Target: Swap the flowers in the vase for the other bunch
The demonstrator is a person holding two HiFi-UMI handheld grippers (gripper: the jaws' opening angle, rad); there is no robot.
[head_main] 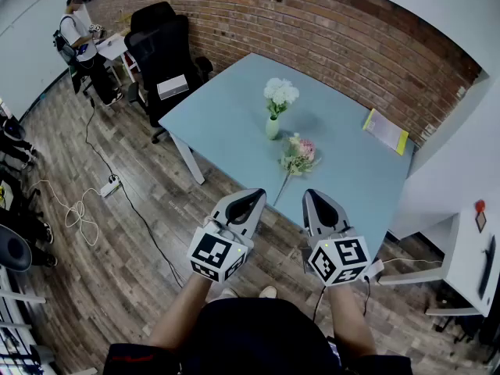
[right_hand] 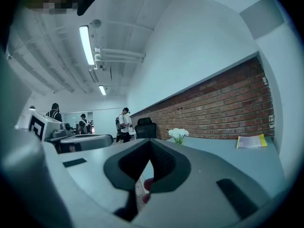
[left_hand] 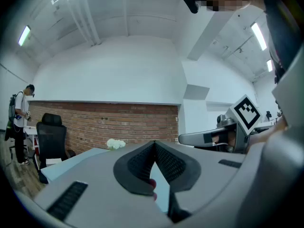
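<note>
1. White flowers stand upright in a small pale vase near the middle of the light-blue table.
2. Just beside the vase, on the side nearer the person, the pink bunch lies flat on the tabletop. Its blooms point toward the vase and its long stem runs toward the near table edge.
3. The left gripper has its fingers pressed together with nothing between them. The left gripper view shows the two dark pads meeting in a closed point.
4. The right gripper is the same: its fingers are closed on each other and hold nothing, as the right gripper view shows.
5. Both grippers are held level, side by side, at the near edge of the table, one on either side of the stem's end. Neither touches the stem. The blooms of both bunches and the vase lie beyond the fingertips and well apart from them.
6. From the right gripper view the white flowers appear small and distant above the closed fingers.
7. A yellow booklet lies near the far right edge of the table, close to the brick wall.
8. Black office chairs stand off the table's left corner, and a person stands beyond them.
9. A white power strip with a trailing cable lies on the wooden floor.
</note>
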